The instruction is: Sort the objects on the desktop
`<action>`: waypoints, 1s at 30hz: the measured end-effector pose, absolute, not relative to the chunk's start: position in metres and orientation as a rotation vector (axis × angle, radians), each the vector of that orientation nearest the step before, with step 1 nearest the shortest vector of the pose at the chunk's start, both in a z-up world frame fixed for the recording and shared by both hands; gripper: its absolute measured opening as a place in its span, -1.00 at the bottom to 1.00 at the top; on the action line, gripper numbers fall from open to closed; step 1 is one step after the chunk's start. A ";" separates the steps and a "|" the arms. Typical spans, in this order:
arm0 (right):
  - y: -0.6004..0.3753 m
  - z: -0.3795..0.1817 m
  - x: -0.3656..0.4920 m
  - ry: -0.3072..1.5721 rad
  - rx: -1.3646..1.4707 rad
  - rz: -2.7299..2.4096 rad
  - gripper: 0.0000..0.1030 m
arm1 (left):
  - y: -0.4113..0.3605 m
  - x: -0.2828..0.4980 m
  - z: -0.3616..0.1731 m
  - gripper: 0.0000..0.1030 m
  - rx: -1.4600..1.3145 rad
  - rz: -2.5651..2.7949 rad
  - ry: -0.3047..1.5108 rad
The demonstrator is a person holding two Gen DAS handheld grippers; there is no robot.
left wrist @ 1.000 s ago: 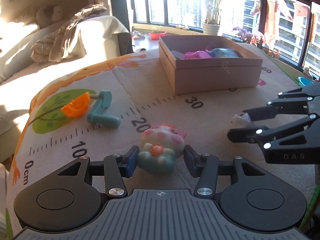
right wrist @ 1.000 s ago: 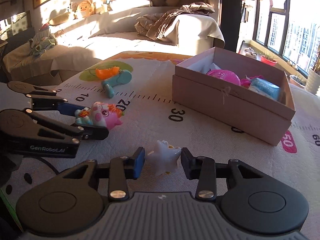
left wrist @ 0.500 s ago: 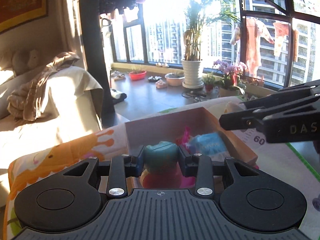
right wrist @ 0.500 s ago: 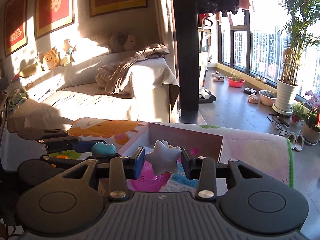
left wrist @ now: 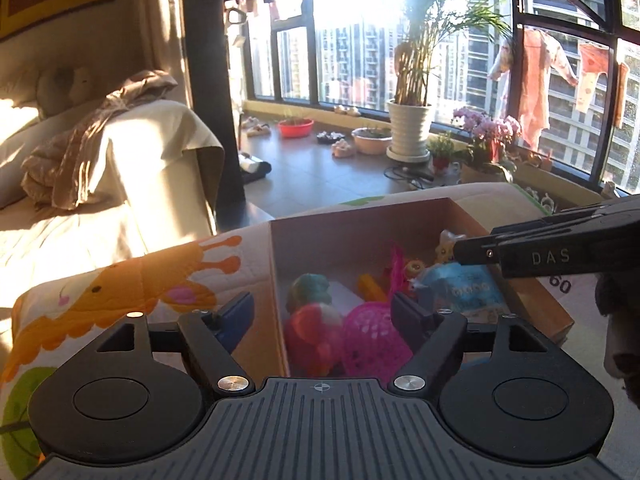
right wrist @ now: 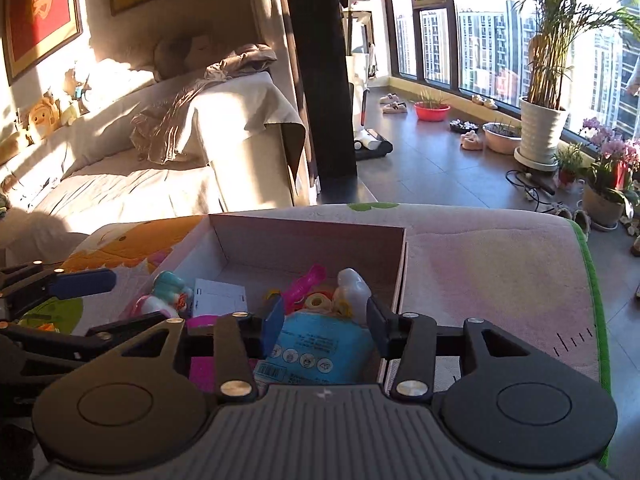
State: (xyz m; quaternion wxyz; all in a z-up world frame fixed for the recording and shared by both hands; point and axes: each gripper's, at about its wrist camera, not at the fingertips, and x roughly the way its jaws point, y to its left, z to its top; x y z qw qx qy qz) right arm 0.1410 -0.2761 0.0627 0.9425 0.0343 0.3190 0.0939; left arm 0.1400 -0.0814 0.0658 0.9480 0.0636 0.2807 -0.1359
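Note:
A pink cardboard box stands on the play mat. My left gripper is open above its near left part. The pig toy lies in the box below it, also seen in the right wrist view. My right gripper is open over the box's right part. The white star toy lies in the box just beyond its fingers, next to a blue packet and a pink mesh ball.
The mat with a printed ruler covers the table; its far edge drops to the floor. A sofa stands at the left. Potted plants line the windows. The right gripper's fingers reach in over the box.
Both grippers have opened over the box. The pig toy has dropped from the left gripper and the star toy from the right gripper into the box.

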 end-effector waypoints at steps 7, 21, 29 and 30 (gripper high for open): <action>-0.265 0.069 0.119 0.633 0.061 0.213 -0.10 | -0.034 0.078 0.066 0.82 0.133 -0.227 0.569; -0.108 0.070 0.044 0.665 -0.150 0.639 -0.09 | 0.069 0.032 0.040 0.84 0.067 0.094 0.678; -0.022 0.027 0.058 0.700 -0.300 0.704 -0.08 | 0.114 0.040 0.045 0.84 -0.055 0.137 0.681; -0.016 0.023 0.061 0.708 -0.304 0.707 -0.09 | 0.116 0.043 0.045 0.84 -0.056 0.133 0.680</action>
